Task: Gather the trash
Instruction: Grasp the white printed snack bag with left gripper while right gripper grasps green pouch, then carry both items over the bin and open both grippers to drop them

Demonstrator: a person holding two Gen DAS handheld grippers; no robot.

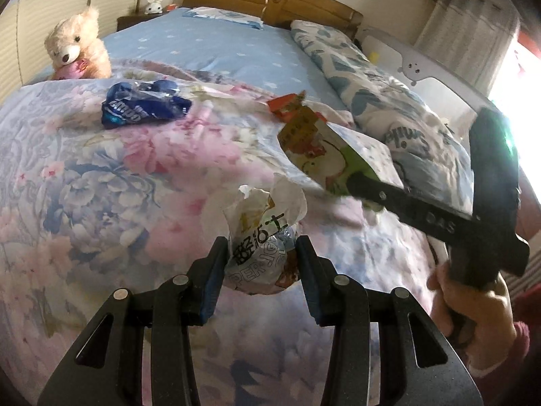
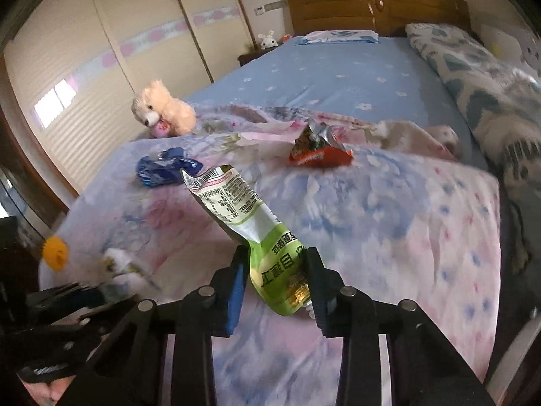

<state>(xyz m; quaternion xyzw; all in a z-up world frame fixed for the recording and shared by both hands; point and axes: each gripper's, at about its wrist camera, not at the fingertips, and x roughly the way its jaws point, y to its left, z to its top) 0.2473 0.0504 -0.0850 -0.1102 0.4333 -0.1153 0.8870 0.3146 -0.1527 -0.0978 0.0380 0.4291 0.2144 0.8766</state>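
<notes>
My left gripper (image 1: 262, 253) is shut on a crumpled white wrapper (image 1: 267, 226) with black print, held just above the floral quilt (image 1: 118, 176). My right gripper (image 2: 275, 270) is shut on a green and white snack pouch (image 2: 243, 213), which sticks up and to the left from its pads; in the left wrist view that pouch (image 1: 321, 145) hangs from the right gripper's fingers (image 1: 368, 189) on the right. A crumpled blue wrapper (image 1: 142, 106) (image 2: 165, 167) and a red-orange wrapper (image 2: 318, 150) (image 1: 287, 103) lie farther back on the quilt.
A cream teddy bear (image 1: 76, 49) (image 2: 162, 110) sits at the quilt's far left. A rolled patterned duvet (image 1: 365, 77) lies along the bed's right side. Wooden headboard (image 2: 375, 6) and wardrobe doors (image 2: 101, 54) stand behind. A hand (image 1: 473, 301) grips the right tool.
</notes>
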